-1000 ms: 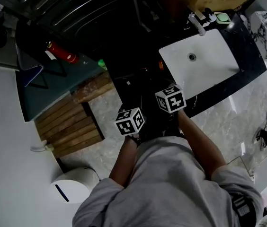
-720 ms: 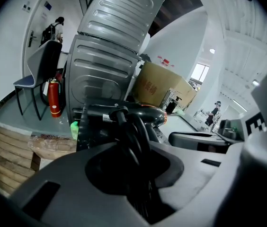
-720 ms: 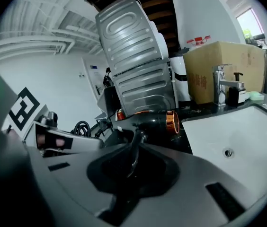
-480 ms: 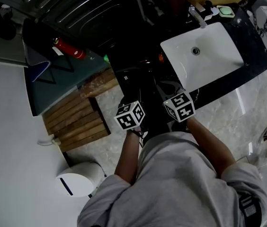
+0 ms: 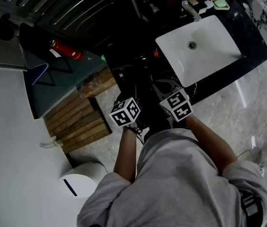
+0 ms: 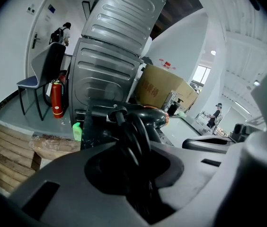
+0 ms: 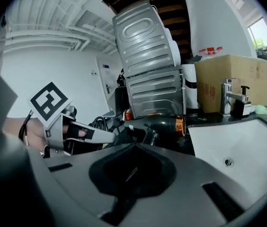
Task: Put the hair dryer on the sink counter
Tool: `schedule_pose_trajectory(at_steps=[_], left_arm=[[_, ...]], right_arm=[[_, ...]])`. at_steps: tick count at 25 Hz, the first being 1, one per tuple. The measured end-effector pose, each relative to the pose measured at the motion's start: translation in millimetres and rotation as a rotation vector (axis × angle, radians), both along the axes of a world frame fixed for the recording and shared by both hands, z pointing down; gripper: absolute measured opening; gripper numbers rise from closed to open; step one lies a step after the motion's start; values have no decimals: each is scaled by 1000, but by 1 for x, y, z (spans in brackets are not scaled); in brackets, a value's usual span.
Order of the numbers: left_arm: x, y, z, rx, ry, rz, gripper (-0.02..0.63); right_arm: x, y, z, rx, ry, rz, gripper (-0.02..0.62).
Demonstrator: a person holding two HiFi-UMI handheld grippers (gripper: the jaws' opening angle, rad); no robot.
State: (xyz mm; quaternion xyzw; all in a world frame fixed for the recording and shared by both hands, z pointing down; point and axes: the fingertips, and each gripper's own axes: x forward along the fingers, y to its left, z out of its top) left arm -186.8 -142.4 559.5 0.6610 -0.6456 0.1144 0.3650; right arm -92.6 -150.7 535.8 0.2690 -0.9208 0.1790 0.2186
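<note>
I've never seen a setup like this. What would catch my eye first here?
Probably the black hair dryer with its copper-coloured ring, just left of the white sink basin in a dark counter; the left hand-held gripper is clamped on its coiled cord. Farther left, a red fire extinguisher stands by a chair, before a tall ribbed grey metal panel.

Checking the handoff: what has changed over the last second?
The right gripper drew back from the counter toward the person, jaws shut and empty. The left gripper stayed put, clamped on the cord; the dryer lies on the counter as before.
</note>
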Motion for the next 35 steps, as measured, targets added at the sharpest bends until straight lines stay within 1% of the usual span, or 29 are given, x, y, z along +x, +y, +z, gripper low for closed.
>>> schedule_pose_trajectory(at_steps=[7,12,18,24,30,33,35], left_arm=[[-6,-3,6,2,41,6,75],[-8,-6,13,-3,58,41,83],[-7,-9,21,-13,47,90,101],[-14,-9,29,-30,88,106,120],[-11,-10,33,-52,93,175,137],[-11,-10,32,-68,62,235,157],[-12,-9,32,-76,27,280,194]], right_arm=[[-1,0,7,-21,14,18,11],[-7,-3,10,-23,28,26,11],[-16,-5,12,-28,44,25,11],[-28,-8,15,-38,55,26,11],[-39,-4,23,-42,83,-5,11],[-46,2,30,-42,113,-28,11],[-52,5,32,-55,114,-39,11]])
